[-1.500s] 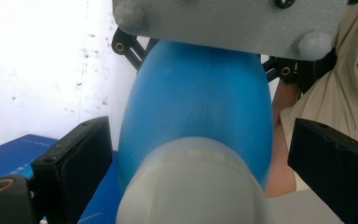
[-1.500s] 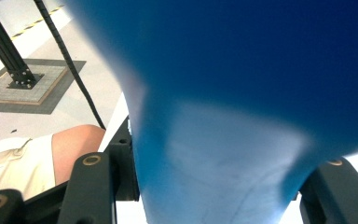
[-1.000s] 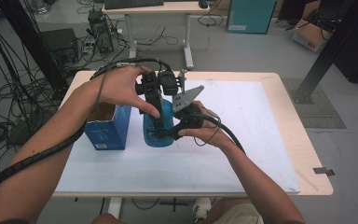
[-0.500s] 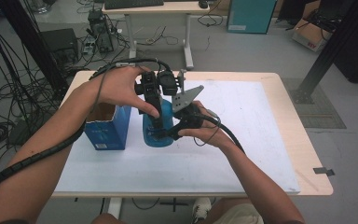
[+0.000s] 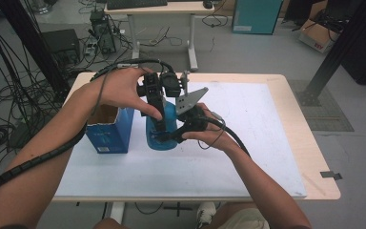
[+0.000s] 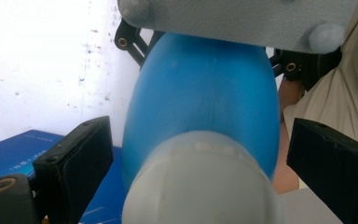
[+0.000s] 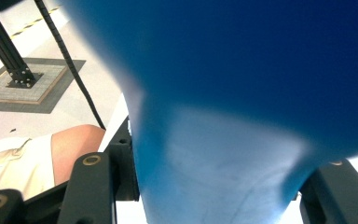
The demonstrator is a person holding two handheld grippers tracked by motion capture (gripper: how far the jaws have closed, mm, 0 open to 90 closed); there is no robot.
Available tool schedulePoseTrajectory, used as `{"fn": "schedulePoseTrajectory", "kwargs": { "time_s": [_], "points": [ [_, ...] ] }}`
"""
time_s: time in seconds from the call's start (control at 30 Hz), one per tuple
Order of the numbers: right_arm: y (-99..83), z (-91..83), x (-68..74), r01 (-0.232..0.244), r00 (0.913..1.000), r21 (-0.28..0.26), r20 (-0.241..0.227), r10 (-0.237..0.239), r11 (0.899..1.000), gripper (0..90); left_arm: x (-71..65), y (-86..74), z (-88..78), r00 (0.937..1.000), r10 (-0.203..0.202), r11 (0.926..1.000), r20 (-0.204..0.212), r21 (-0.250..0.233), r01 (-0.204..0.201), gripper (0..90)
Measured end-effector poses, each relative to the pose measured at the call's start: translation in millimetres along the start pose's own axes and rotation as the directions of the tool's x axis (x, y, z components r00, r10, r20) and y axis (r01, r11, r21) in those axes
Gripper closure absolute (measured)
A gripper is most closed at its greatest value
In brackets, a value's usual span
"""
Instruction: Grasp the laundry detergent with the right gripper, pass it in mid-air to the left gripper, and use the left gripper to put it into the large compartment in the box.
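Grey floor (image 5: 267, 52), tangled cables (image 5: 0, 133), desk (image 5: 162, 7), cardboard box (image 5: 317, 33), black post (image 5: 333, 52)

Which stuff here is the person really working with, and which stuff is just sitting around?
Working with:
- blue bottle, standing on the table
- right gripper, shut on the bottle's lower body
- left gripper, jaws open either side of the bottle's pale cap

Just sitting around:
- open blue box, left of the bottle
- keyboard on the far desk
- cardboard box on the floor
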State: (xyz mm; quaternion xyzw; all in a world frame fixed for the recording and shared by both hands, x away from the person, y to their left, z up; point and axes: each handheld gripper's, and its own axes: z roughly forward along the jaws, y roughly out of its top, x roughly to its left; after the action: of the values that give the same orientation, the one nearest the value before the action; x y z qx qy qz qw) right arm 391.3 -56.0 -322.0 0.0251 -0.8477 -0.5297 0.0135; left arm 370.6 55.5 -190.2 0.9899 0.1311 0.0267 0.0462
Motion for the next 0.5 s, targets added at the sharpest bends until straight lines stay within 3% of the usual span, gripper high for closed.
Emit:
{"fn": "schedulePoseTrajectory", "kwargs": {
  "time_s": [0.23, 0.5],
  "points": [
    [0.2, -0.5, 0.3, 0.003, 1.0000, 0.001, 0.001, -0.003, 1.000, 42.2, 0.2, 1.2, -0.7, 0.9999, 0.010, 0.9999, 0.005, 0.012, -0.010, 9.6],
    [0.5, -1.3, -0.1, 0.012, 0.9999, 0.001, 0.001, -0.012, 1.000, 42.2, -0.4, 1.6, -0.5, 0.9997, 0.014, 0.9999, -0.020, 0.009, -0.014, 14.1]
  ]
}}
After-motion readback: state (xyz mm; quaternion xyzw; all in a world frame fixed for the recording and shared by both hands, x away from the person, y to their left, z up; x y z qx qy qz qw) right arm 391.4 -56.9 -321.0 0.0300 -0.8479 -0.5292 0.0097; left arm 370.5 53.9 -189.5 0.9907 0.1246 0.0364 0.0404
